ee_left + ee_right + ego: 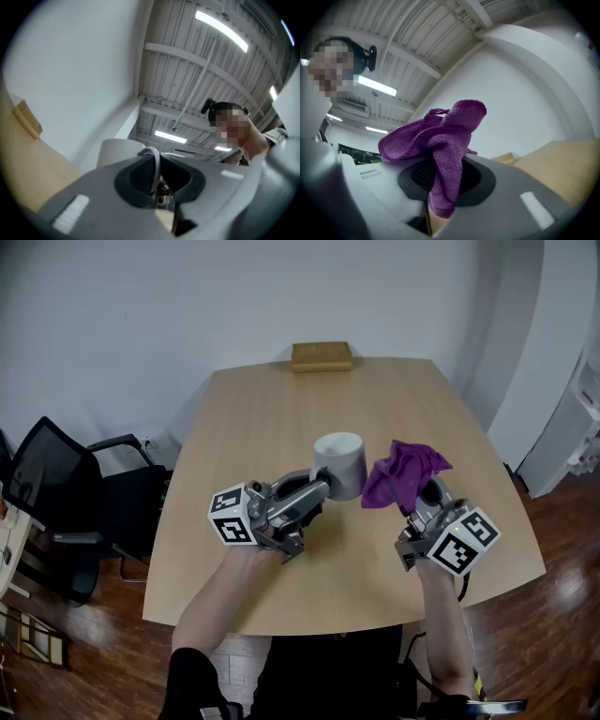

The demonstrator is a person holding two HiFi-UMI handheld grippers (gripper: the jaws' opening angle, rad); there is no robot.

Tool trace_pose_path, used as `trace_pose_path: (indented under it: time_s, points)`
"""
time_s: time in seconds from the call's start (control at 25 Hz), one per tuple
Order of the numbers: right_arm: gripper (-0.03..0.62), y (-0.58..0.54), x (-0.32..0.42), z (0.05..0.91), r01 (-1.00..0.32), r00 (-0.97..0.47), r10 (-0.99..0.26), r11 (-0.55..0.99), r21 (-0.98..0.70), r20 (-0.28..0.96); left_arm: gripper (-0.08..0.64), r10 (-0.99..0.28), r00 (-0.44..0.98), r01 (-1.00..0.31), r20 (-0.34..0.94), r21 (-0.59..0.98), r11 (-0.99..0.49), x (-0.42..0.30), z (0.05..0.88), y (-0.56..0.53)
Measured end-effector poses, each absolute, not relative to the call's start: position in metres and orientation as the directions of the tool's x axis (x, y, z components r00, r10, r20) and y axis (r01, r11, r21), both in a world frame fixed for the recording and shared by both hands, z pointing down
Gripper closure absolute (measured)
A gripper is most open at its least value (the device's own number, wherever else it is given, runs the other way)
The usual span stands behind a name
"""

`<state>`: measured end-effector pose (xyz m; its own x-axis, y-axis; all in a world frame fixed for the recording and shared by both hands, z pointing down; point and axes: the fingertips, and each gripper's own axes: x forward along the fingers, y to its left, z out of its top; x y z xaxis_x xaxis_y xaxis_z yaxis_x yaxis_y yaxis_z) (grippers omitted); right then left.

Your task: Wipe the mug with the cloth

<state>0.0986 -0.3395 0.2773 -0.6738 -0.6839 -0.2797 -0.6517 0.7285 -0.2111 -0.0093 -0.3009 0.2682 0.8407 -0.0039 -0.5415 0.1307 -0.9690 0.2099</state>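
Note:
A pale grey mug [340, 464] is held up over the wooden table [272, 409], its mouth facing up. My left gripper [319, 491] is shut on the mug's handle; in the left gripper view the thin handle loop [154, 164] sits pinched between the jaws, with the mug body [117, 151] just beyond. A bunched purple cloth [401, 471] hangs right beside the mug, close to its side. My right gripper [419, 500] is shut on that cloth [440, 140], which spills out above the jaws. Whether cloth and mug touch I cannot tell.
A tan wooden block [321, 355] lies at the table's far edge. A black office chair [66, 488] stands left of the table. White shelving [581, 427] stands at the right wall. The person's forearms reach in from the near edge.

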Motion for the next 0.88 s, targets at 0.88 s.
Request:
trace_pose_path:
  time_s: [0.88]
  points:
    - [0.511, -0.321, 0.098, 0.224, -0.524, -0.711, -0.554, 0.828, -0.199, -0.434, 0.508, 0.178, 0.822, 0.242, -0.541, 0.049, -0.969, -0.008, 0.256, -0.261]
